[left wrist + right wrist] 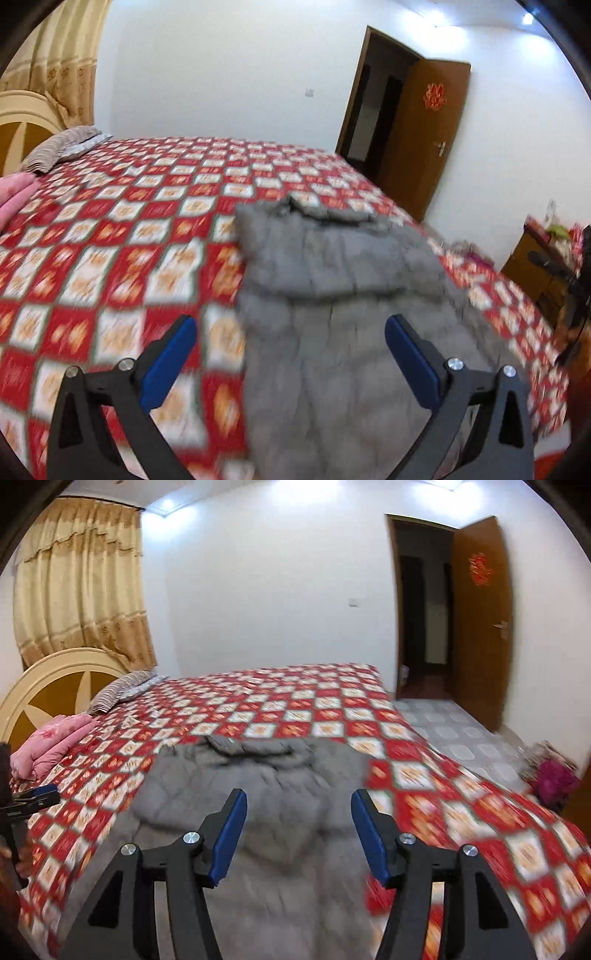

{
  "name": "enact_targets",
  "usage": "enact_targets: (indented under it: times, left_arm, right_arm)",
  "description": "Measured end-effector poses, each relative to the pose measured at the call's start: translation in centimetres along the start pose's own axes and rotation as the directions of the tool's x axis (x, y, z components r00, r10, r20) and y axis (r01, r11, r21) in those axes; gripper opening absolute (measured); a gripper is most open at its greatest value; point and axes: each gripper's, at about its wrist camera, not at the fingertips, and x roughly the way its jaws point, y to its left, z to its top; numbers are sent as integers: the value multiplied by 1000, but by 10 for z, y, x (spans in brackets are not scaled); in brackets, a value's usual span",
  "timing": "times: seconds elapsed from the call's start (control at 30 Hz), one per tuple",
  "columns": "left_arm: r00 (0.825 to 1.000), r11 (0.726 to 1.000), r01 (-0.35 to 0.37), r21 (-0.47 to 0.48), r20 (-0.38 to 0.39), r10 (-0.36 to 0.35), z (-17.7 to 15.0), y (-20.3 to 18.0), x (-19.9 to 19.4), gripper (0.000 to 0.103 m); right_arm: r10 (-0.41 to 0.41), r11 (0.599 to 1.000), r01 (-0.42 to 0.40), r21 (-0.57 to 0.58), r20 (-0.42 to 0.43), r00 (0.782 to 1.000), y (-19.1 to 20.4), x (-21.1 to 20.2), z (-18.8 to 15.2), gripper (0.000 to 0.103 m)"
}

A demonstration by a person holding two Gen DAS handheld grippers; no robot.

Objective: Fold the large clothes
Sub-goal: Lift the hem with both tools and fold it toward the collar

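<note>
Grey padded jacket (255, 797) lying on red-and-white checked bedspread (325, 709), collar end toward far side, lower part apparently folded over, tho blur hides the crease. Left gripper (291, 334) released, blue pads (171, 363) spread wide above jacket's near edge, nothing between. Right gripper (299, 808) also released, narrower gap, hovering over jacket w/o contact. Pink folded bedding (51, 744) and striped pillow (118, 690) near headboard (48, 679). Brown door (480, 620) standing open.
</note>
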Motion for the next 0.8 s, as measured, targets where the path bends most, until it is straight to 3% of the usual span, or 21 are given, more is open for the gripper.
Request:
enact_targets:
  times: [0.1,0.27,0.43,0.6,0.67,0.7,0.73,0.8]
  left_arm:
    - [998,997,-63,37,-24,64,-35,0,-18,103]
    - [992,999,-35,10,-117,36,-87,-3,-17,103]
    - [978,999,-4,-49,-210,-6,-120,-6,-7,103]
    - [982,997,21,-68,-184,-33,-129,-6,-18,103]
    - [982,995,25,-99,-184,-44,-133,-3,-13,103]
    - [980,992,28,-121,-192,-51,-135,-2,-8,103]
    - [978,990,31,-140,-199,-58,-138,-1,-5,103]
    - [973,984,42,-176,-217,-80,-143,-3,3,103]
  right_arm:
    - [-37,999,38,0,-41,998,-11,-42,-30,60]
    - [-68,997,64,-36,-143,987,-18,-94,-82,60]
    - [126,992,-118,50,-213,969,-18,-133,-102,60]
    - [268,963,-264,41,-159,950,-7,-177,-92,62]
    - [188,982,-190,3,-156,970,-4,-174,-94,83]
    - [64,997,-72,-39,-168,984,-4,-160,-100,83]
    - [5,998,-17,-63,-188,982,-3,-147,-106,83]
    - [-13,998,-2,-61,-245,969,-6,-113,-124,83]
